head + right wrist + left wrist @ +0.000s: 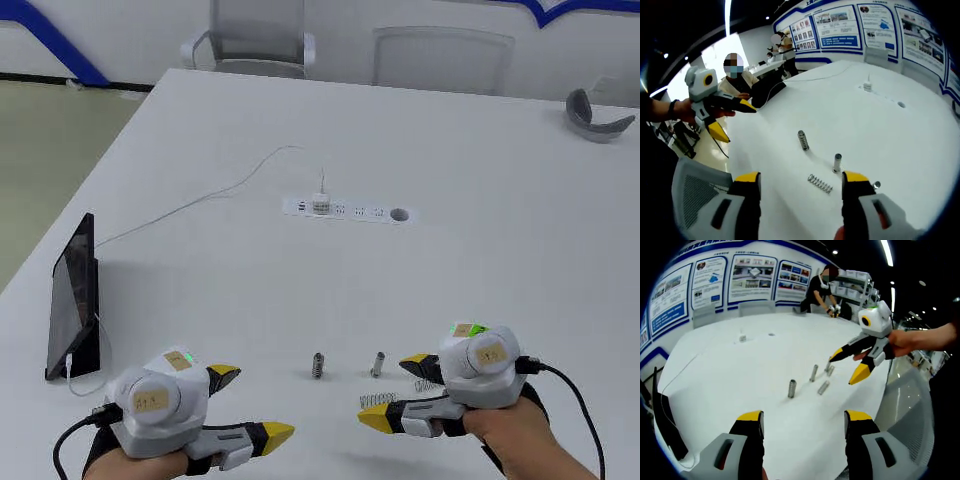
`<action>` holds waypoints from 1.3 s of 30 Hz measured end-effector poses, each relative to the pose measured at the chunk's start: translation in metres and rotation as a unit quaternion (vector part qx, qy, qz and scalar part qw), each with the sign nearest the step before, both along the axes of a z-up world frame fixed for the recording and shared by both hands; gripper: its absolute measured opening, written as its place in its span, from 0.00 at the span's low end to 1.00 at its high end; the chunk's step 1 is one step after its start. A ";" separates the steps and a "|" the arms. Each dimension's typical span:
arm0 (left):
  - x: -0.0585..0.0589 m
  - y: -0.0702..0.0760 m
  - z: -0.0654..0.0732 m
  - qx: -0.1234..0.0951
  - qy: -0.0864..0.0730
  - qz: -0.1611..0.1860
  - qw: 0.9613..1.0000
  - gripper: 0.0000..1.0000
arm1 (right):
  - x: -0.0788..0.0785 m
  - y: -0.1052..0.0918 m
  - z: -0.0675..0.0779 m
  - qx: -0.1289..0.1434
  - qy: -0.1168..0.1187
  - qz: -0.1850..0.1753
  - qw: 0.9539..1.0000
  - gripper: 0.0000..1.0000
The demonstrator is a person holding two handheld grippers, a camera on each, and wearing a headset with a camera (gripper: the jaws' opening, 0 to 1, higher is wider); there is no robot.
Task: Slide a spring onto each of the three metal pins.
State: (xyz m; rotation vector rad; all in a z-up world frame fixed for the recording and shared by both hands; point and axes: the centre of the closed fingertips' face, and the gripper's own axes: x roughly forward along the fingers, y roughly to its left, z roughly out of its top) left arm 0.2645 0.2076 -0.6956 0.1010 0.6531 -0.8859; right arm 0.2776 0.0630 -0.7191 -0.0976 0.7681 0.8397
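Across the broad white worktop lie a long white power strip with one plug and a thin cable. A black tablet is propped at the left edge, and a grey curved object sits near the far right corner. Two grey chairs stand at the far edge, and blue-trimmed poster boards line the wall.

Near the front edge two small upright metal pins stand apart. The left pin wears a coiled steel spring; the right pin is bare. One loose spring lies flat just ahead of the white right gripper. A second small coil shows beside that gripper's upper jaw, too small to tell more. The white left gripper and the right gripper both have their yellow-tipped jaws spread, pinching nothing.
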 end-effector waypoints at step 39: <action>-0.007 -0.079 -0.022 0.023 0.020 -0.106 0.994 0.65 | -0.045 -0.093 -0.006 0.020 0.008 -0.121 0.992 0.76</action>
